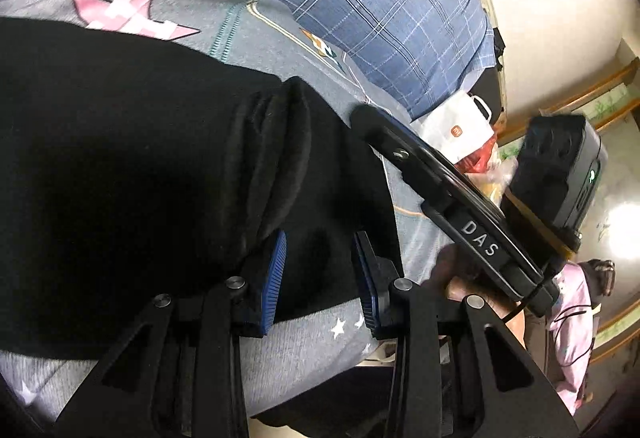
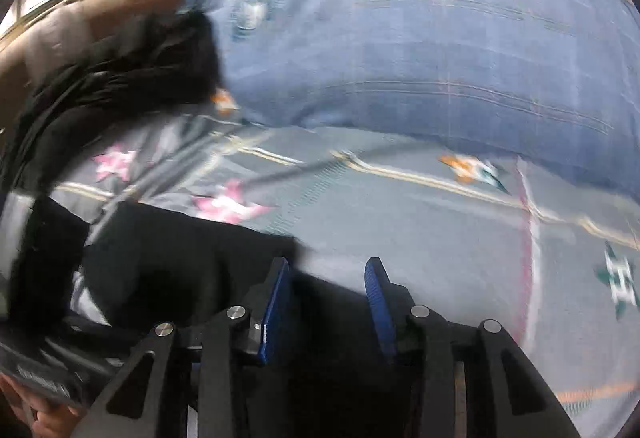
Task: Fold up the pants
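L gripper [image 1: 320, 270] tilted down over pants [image 1: 140, 158]

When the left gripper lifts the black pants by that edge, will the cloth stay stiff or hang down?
Probably it hangs down: the black pants are soft cloth, already bunched into folds beside the left gripper. They look light, so lifting should be easy. On the smooth grey bedsheet the rest may drag and slide rather than stay flat.

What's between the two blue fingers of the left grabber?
Black pants fabric fills the gap between the left gripper pads, with a strip of the grey star-print bedsheet showing below it. The left wrist view shows this.
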The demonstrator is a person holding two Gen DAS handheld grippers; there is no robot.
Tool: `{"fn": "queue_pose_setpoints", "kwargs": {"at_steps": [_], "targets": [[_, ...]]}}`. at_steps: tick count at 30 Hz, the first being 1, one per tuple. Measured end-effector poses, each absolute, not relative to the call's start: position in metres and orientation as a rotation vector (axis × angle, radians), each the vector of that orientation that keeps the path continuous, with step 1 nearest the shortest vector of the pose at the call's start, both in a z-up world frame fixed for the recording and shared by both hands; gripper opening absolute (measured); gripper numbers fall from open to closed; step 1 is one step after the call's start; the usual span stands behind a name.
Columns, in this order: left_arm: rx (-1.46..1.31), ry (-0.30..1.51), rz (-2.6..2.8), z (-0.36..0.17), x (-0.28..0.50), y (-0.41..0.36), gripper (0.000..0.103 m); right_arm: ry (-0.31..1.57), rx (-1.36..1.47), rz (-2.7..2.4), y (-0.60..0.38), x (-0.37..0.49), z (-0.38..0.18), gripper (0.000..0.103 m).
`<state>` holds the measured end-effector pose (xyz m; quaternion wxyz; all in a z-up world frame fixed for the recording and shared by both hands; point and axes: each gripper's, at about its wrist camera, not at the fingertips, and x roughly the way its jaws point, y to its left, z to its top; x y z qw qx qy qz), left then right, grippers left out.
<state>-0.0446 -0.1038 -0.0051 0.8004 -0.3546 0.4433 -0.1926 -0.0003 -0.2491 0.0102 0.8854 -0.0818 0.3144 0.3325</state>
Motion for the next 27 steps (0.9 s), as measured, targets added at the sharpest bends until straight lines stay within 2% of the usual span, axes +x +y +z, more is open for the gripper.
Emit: {"fn": "queue_pose_setpoints", "kwargs": {"at_steps": [3,6,10,13,14,15,17,18,19,26,27], "targets": [[-0.748,0.944,-0.407,-0.005,-0.051,-0.103,0.033,0.805,-0.26,0.678,-0.222,0.015,-0.02,0.039],[-0.727,0.928,-0.413,-0.004,-0.06,-0.103,0.033,0.828,-0.169,0.697,-0.227,0.022,-0.016,0.041],[-0.669,0.861,-0.393,0.012,-0.071,-0.097,0.035,0.709,-0.18,0.663,-0.234,0.007,0.004,0.041],[-0.661,0.777,-0.338,0.034,-0.067,-0.082,0.051,0.637,-0.192,0.536,-0.244,-0.001,0.013,0.044],[-0.653,0.753,-0.307,0.044,-0.058,-0.075,0.062,0.647,-0.16,0.498,-0.249,0.009,0.01,0.044],[-0.638,0.733,-0.267,0.052,-0.049,-0.068,0.067,0.657,-0.137,0.473,-0.251,0.013,0.009,0.044],[-0.589,0.711,-0.144,0.066,-0.024,-0.052,0.068,0.658,-0.108,0.409,-0.264,0.015,0.011,0.044],[-0.538,0.706,-0.063,0.07,-0.005,-0.044,0.076,0.65,-0.095,0.393,-0.269,0.016,0.013,0.044],[-0.478,0.706,-0.001,0.069,0.014,-0.035,0.078,0.645,-0.079,0.378,-0.274,0.015,0.014,0.044],[-0.207,0.984,0.162,-0.002,0.114,-0.007,0.08,0.646,-0.01,0.289,-0.302,0.016,0.018,0.044],[-0.202,0.98,0.171,-0.005,0.115,-0.008,0.09,0.644,-0.005,0.285,-0.304,0.016,0.019,0.044]]}}
